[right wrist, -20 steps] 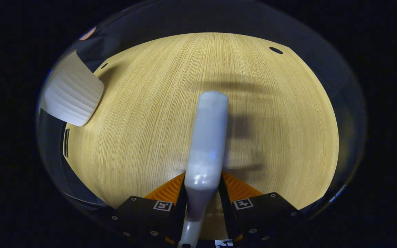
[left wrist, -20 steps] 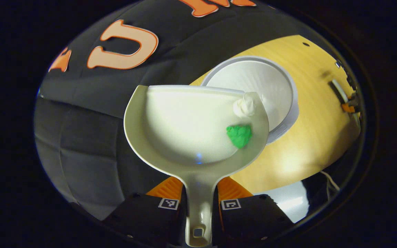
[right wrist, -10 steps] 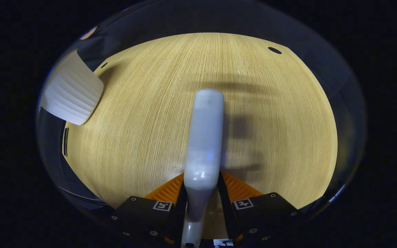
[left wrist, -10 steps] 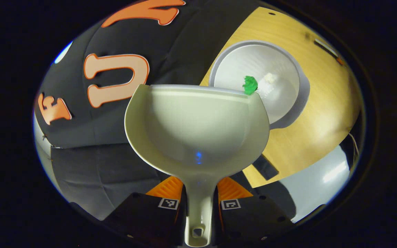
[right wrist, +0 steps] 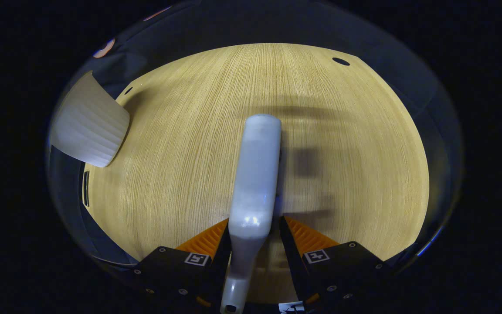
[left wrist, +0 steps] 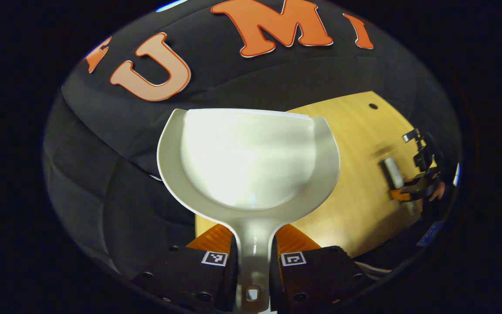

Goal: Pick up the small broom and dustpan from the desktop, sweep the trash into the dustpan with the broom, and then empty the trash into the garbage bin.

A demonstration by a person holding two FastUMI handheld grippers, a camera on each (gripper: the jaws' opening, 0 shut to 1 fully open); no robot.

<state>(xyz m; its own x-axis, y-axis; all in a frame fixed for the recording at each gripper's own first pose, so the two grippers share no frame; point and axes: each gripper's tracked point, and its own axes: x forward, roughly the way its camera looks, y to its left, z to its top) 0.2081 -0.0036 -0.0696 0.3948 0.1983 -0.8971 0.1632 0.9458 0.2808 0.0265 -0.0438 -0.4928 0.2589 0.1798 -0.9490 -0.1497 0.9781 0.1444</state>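
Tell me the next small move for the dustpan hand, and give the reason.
Probably lower the dustpan to the desktop and let go. Its scoop looks empty, so nothing seems left to tip out, and the left gripper holds its handle above the wood. The right gripper has the broom.
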